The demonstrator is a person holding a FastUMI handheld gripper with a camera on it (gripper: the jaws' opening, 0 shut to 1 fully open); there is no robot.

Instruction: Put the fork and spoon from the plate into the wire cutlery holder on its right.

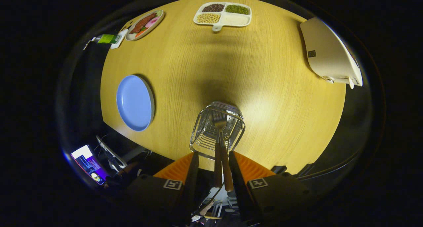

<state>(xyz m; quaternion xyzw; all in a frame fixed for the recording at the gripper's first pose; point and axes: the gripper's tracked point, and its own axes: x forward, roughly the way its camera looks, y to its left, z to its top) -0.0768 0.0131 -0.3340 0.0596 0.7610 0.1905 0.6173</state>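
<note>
Round pale-blue plate (135,103) lies flat on the wooden bench, w/ nothing on it. Well apart to its right, silver wire cutlery holder (216,129) stands upright. Inside it, wooden-handled steel fork (216,147) & spoon (224,147) stand side by side, heads down, handles sticking up.

The gripper view looks steeply down from above the wooden table (264,88) — close over the wire cutlery holder (216,129), 12 o'clock of the fingers (193,170).
</note>
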